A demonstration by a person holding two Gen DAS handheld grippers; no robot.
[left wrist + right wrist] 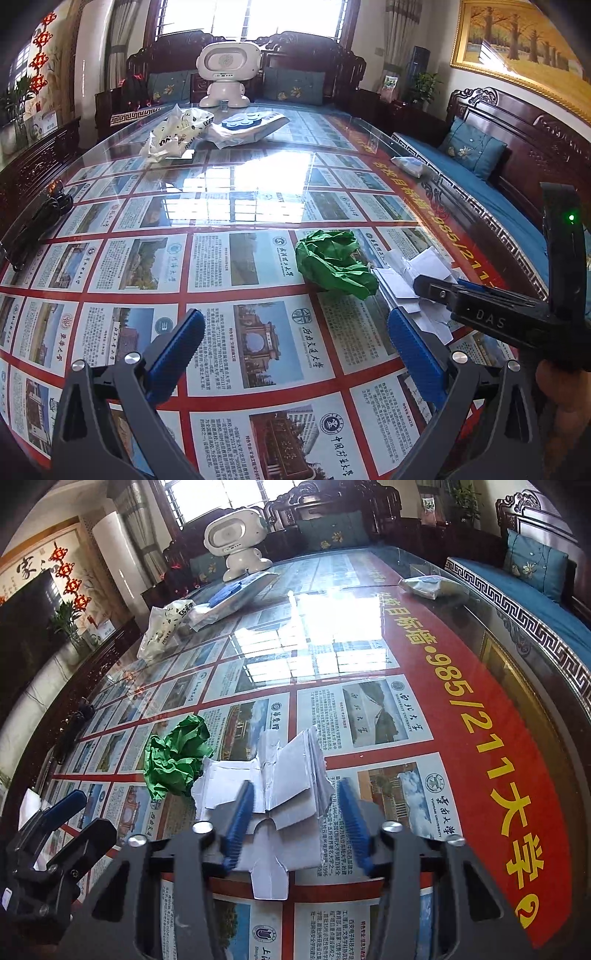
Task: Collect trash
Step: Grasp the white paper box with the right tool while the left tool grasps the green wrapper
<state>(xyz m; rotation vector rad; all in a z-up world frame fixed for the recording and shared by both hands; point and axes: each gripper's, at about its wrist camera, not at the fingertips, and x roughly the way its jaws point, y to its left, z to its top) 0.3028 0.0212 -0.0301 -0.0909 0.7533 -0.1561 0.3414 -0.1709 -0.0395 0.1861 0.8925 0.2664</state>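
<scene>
Grasp stage of trash collection, read near to far. Nearest, the right hand-held gripper (295, 821) straddles a flattened white cardboard scrap (284, 794) lying on the glass-topped surface (369, 657). Its blue pads (240, 812) stand on either side of the folded card, narrowed but apparently not yet pressing on it, with a gap visible at the right pad; whether the left pad touches the card cannot be told. The step in hand appears to be closing on this scrap.

The left hand-held gripper (295, 354) hangs wide open over the printed poster under the glass, holding nothing, its pads well apart.

Just beyond the card, and touching its far-left edge, lies a crumpled green paper ball (177, 757), the likely next item.

Further off rest a white printed plastic bag (173, 134) and a flat packet with a blue pad (245, 127). A small wrapped packet (432, 585) sits near the right edge of the surface. A white toy robot (227, 72) stands at the far end.

Next move, by judgement: finish the closure so both pads bear on the card's raised fold, then lift cleanly. The card is thin and layered, so loose flaps may slip or drag the green ball. No bin is in view.
</scene>
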